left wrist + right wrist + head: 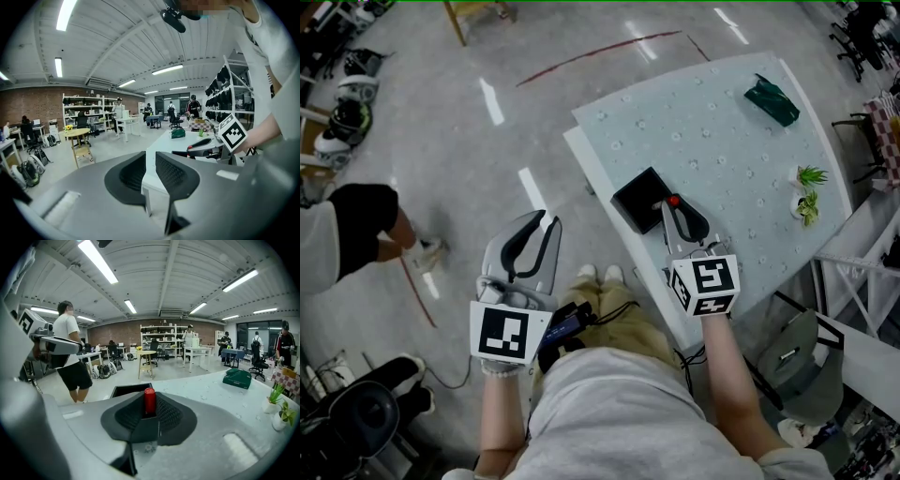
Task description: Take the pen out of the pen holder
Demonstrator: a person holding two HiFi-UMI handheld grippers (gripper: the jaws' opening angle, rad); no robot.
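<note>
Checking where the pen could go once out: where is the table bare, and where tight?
Bare: the middle of the table, between pen holder, green pouch and two potted plants; also its far left corner. Crowded: the near edge, where the right gripper holds the pen.

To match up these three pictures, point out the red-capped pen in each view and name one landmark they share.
Head view: the pen, right of centre, between the right gripper's jaws at the black pen holder's edge.
Left gripper view: only its red cap, right of centre, at that gripper's tip.
Right gripper view: dead centre, upright between the jaws.
Shared landmark: the green pouch on the table, in all three views.
</note>
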